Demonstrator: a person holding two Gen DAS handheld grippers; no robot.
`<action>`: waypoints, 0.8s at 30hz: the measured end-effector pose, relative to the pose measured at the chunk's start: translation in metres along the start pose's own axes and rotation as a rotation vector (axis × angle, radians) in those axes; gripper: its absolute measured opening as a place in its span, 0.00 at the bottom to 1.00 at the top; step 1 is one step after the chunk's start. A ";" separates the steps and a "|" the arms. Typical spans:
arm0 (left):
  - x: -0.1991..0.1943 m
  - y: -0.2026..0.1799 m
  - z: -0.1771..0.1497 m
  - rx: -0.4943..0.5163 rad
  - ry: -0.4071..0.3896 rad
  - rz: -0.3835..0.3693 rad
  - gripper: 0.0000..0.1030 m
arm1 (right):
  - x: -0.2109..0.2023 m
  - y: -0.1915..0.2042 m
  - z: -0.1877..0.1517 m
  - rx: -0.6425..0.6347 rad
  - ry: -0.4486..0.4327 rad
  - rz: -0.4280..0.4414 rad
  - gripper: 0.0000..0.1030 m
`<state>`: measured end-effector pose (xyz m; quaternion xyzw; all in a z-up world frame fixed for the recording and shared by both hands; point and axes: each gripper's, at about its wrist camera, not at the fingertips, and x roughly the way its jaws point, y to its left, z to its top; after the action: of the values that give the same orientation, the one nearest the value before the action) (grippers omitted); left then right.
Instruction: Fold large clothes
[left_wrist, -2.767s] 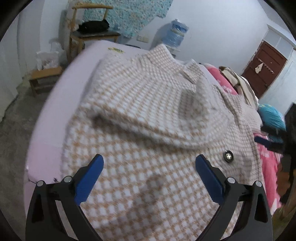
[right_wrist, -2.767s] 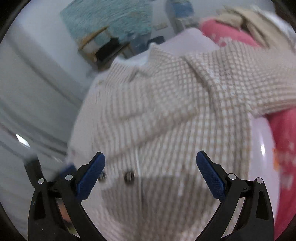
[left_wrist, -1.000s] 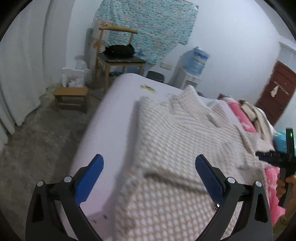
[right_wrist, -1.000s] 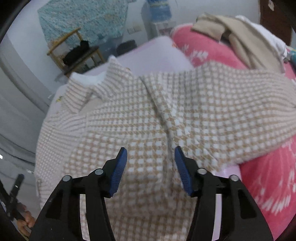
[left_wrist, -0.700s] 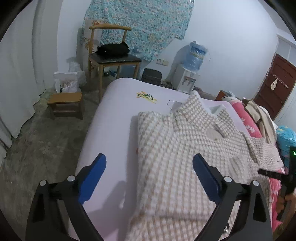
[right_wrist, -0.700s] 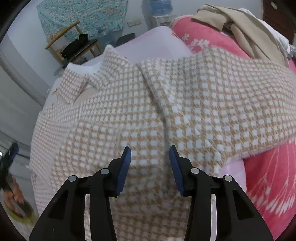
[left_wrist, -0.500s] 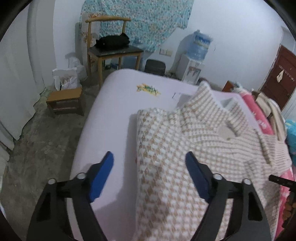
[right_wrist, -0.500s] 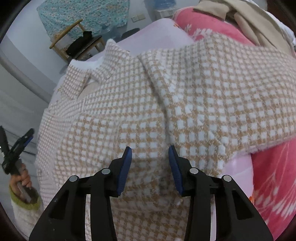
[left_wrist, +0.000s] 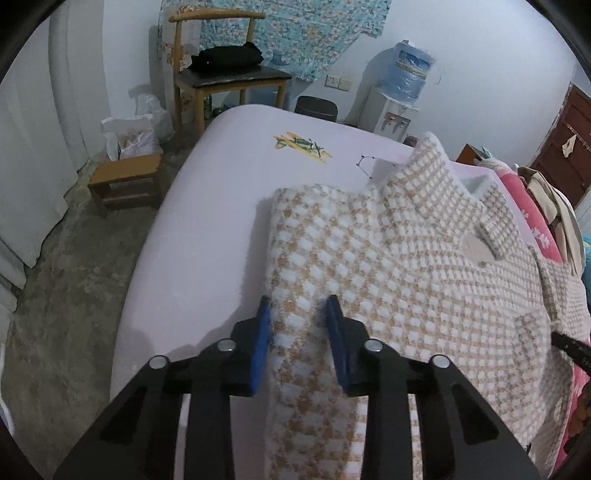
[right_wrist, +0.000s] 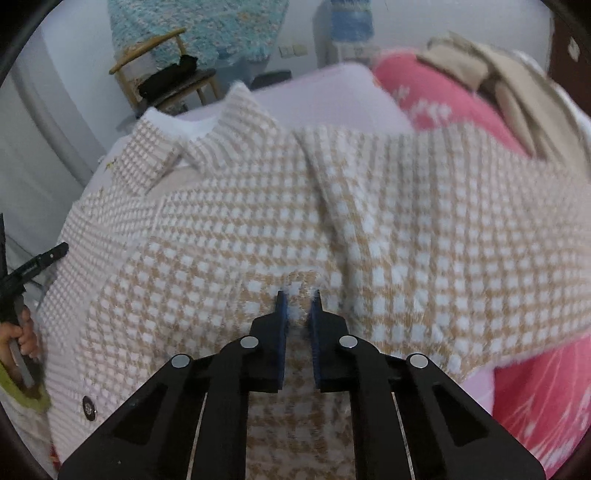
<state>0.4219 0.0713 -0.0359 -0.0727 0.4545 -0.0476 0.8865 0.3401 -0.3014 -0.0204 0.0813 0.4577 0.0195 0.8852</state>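
A large tan-and-white checked coat (left_wrist: 406, 266) lies spread on a pale lilac bed (left_wrist: 207, 221), collar toward the far end. My left gripper (left_wrist: 297, 314) is shut on the coat's folded left edge. In the right wrist view the same coat (right_wrist: 406, 229) fills the frame, its sleeve reaching right over a pink blanket (right_wrist: 546, 387). My right gripper (right_wrist: 298, 299) is shut on a pinch of the coat's fabric near the sleeve seam. The left gripper shows at the right wrist view's left edge (right_wrist: 22, 273).
A wooden chair (left_wrist: 225, 74) with a black bag, a small stool (left_wrist: 125, 181) and a white bag stand on the floor left of the bed. A water dispenser (left_wrist: 399, 88) and a bin stand behind it. Clothes are piled on the pink blanket (left_wrist: 554, 218) at right.
Both grippers have closed from wide open onto the coat. The left one moved to the coat's left edge and pinched it. The right one pinched fabric near the sleeve.
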 end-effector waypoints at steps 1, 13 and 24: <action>0.000 0.000 0.001 -0.005 -0.004 -0.003 0.23 | -0.005 0.002 0.005 -0.009 -0.033 -0.010 0.09; -0.004 0.018 0.000 -0.103 -0.043 -0.027 0.21 | 0.019 -0.013 0.043 0.046 -0.044 -0.037 0.09; -0.057 0.021 -0.009 -0.078 -0.176 -0.059 0.23 | -0.017 -0.012 0.035 0.003 -0.157 -0.062 0.32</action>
<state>0.3820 0.0993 0.0011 -0.1245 0.3743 -0.0493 0.9176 0.3583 -0.3194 0.0112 0.0697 0.3893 -0.0150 0.9184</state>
